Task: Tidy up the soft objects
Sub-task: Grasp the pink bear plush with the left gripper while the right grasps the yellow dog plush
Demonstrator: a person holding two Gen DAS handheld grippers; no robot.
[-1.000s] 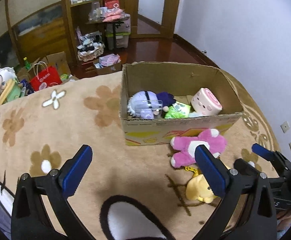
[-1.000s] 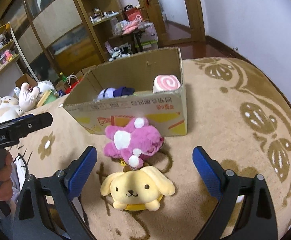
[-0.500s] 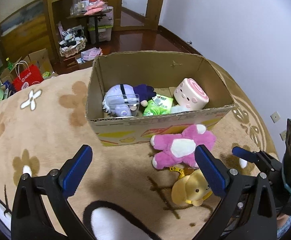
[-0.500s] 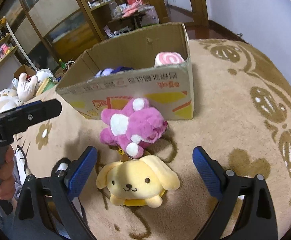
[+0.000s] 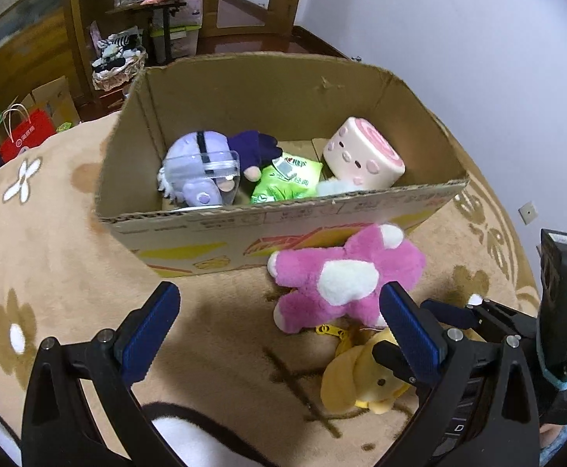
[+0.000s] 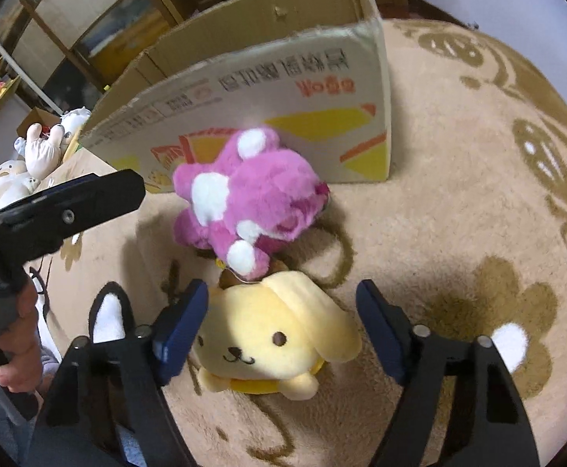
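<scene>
Our left tongs (image 5: 279, 327) hang spread and empty, now lower and nearer the cardboard box (image 5: 244, 225) than a second ago. The pink plush (image 6: 244, 202) lies on the blanket (image 6: 458, 194) against the box front. Our right tongs (image 6: 281, 323) have dropped around the yellow dog plush (image 6: 275, 342) and have just been closing, pads not yet pressing it.

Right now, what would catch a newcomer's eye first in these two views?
The yellow dog plush on the tan rug, lying between the fingers of the right gripper, whose jaws have just been closing around it without clearly pressing yet. Just behind it, a bright pink plush leans against the cardboard box, which already holds a purple doll and a pink roll-cake toy.
</scene>
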